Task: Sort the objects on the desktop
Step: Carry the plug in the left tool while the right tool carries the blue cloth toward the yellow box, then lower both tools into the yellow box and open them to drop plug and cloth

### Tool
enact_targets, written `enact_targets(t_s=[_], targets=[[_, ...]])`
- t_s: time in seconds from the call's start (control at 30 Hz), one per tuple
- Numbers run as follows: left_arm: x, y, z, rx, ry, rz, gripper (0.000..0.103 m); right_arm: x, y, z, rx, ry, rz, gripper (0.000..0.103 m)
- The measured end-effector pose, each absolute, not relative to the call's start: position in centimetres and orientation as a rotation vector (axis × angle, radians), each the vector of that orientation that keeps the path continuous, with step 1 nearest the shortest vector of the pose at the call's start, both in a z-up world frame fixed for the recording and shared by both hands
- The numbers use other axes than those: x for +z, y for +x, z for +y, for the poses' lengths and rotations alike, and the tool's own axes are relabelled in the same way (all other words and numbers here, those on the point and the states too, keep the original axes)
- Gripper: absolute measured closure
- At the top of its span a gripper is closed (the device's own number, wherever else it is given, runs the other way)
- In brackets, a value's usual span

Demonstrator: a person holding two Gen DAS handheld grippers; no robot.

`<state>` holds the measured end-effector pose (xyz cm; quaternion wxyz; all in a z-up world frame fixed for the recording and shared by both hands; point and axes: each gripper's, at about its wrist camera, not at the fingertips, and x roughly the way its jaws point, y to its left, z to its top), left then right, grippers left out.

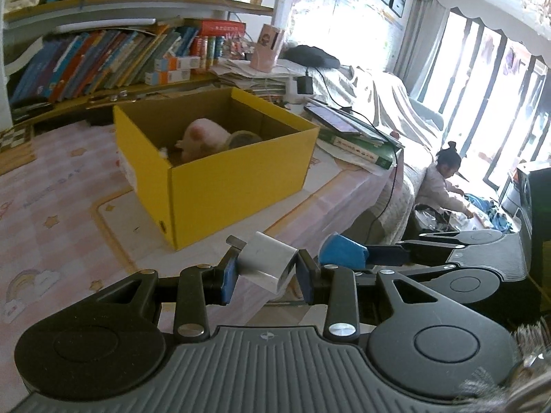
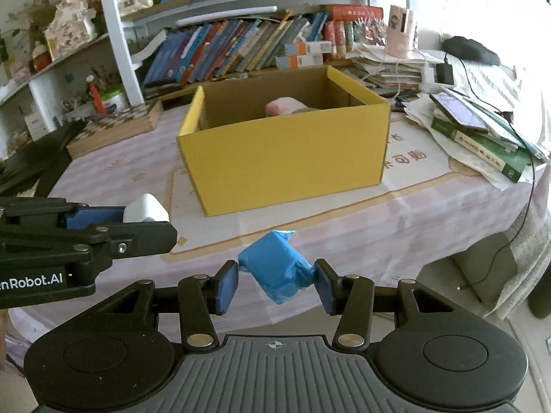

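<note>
My left gripper point(image 1: 267, 273) is shut on a white and silver charger block point(image 1: 267, 261), held above the table's near edge. The block also shows in the right wrist view point(image 2: 146, 208). My right gripper point(image 2: 277, 282) is shut on a blue wrapped packet point(image 2: 273, 265), which also shows in the left wrist view point(image 1: 342, 251). An open yellow cardboard box point(image 2: 286, 158) stands on the table ahead of both grippers. Inside it lie a pink plush toy point(image 1: 203, 137) and a roll of tape point(image 1: 242, 137).
The table has a pink checked cloth point(image 2: 120, 168). A stack of books with a tablet on top point(image 2: 482, 134) lies right of the box. A wooden chessboard box point(image 2: 117, 127) sits at the left. Bookshelves point(image 2: 241, 48) stand behind. A child point(image 1: 444, 179) sits on the floor.
</note>
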<state>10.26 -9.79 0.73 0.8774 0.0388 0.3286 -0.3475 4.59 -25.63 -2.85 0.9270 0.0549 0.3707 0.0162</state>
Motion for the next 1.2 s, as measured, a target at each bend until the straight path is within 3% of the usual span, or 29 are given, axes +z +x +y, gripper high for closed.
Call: enact_targets(t_s=[0.43,1.2], targets=[[1.1,12.9,-15.3,-0.713,0.093,0.665,0.070,-2.8,8.8,-31.0,0.064,0.110,0.765,0.055],[4.0,20.4,-19.3,-0.423,0.114,0.529,0.070,1.1,19.9,-34.7,0.311,-0.018,0.577,0.055]])
